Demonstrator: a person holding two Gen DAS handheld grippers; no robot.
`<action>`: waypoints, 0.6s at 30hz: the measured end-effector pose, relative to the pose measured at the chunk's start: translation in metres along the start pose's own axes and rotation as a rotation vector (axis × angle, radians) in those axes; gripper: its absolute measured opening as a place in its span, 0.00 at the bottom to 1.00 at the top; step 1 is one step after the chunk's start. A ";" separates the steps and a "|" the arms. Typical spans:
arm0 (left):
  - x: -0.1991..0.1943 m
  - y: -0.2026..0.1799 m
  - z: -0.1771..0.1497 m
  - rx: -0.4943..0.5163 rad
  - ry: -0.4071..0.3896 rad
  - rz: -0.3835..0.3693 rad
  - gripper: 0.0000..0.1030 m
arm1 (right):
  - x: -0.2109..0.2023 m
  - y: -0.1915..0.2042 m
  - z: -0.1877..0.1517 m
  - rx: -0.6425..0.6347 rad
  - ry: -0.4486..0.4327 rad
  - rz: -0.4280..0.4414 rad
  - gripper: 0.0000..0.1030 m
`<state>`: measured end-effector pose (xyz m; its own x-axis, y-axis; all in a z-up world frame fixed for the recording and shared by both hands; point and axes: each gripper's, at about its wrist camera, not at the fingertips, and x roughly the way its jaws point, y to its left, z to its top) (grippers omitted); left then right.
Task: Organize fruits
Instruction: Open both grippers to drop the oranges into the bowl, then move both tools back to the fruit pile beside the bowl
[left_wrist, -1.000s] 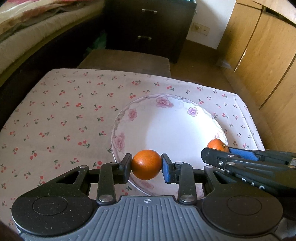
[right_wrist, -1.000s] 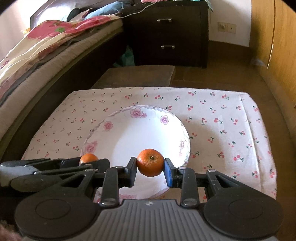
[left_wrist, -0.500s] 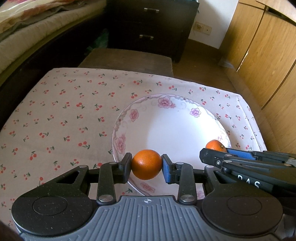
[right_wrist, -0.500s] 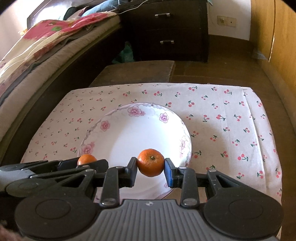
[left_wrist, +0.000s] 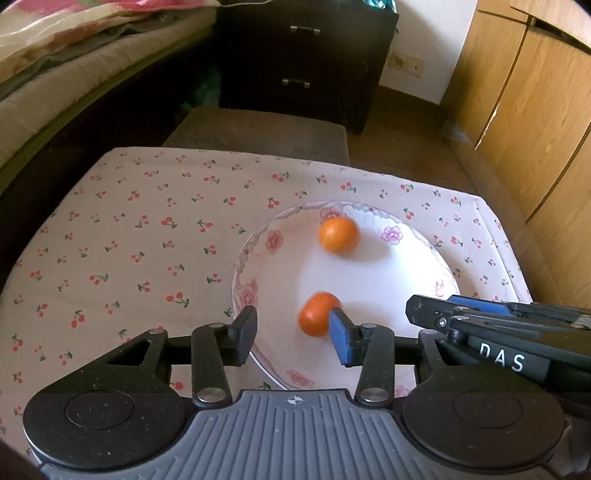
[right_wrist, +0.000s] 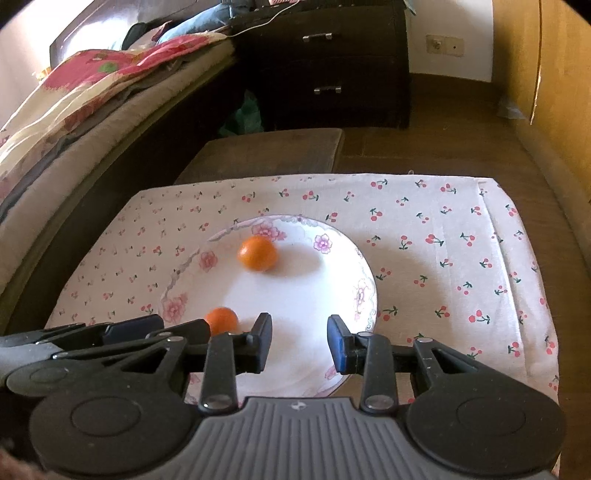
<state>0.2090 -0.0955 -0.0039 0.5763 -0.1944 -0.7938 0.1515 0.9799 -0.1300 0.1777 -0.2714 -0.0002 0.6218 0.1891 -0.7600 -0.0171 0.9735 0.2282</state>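
Left gripper (left_wrist: 293, 334) spread wide over the near rim of the plate (left_wrist: 373, 280), gripping nothing; near orange (left_wrist: 317, 314) blurred, just beside the blue pad of its right finger (left_wrist: 341, 341), hard to say whether touching, clear of the black left finger (left_wrist: 243, 334); right gripper (right_wrist: 299, 341) likewise wide open and holding nothing, poised above the plate's near half; seen from the right wrist, left gripper (right_wrist: 129, 326) coming in low from the left with the near orange (right_wrist: 221, 320) just past its tip; far orange (left_wrist: 338, 235) sitting free on the plate toward the far rim, close to the painted pink flowers, well apart from both sets of fingers, a soft shadow to its right; same fruit (right_wrist: 257, 253) at the plate's (right_wrist: 295, 295) far left in the right wrist view; both oranges inside the plate, apart from each other; plate resting on a cherry-print cloth (left_wrist: 129, 236), toward its right side; beyond the cloth, a brown stool (right_wrist: 266, 155), then a dark chest of drawers (right_wrist: 332, 66); bed with bedding (right_wrist: 74, 110) along the left; wooden cupboard doors (left_wrist: 524, 110) on the right.
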 end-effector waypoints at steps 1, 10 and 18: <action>-0.001 0.000 0.000 -0.002 -0.001 -0.003 0.51 | -0.001 0.001 0.000 -0.001 -0.002 0.000 0.34; -0.012 0.003 -0.004 -0.001 -0.014 -0.012 0.52 | -0.017 0.007 -0.006 -0.004 -0.020 -0.003 0.35; -0.029 0.011 -0.013 -0.010 -0.022 -0.017 0.57 | -0.034 0.017 -0.018 -0.014 -0.029 0.014 0.38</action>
<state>0.1832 -0.0785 0.0095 0.5910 -0.2119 -0.7783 0.1538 0.9768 -0.1491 0.1420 -0.2593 0.0180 0.6439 0.1994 -0.7387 -0.0366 0.9724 0.2306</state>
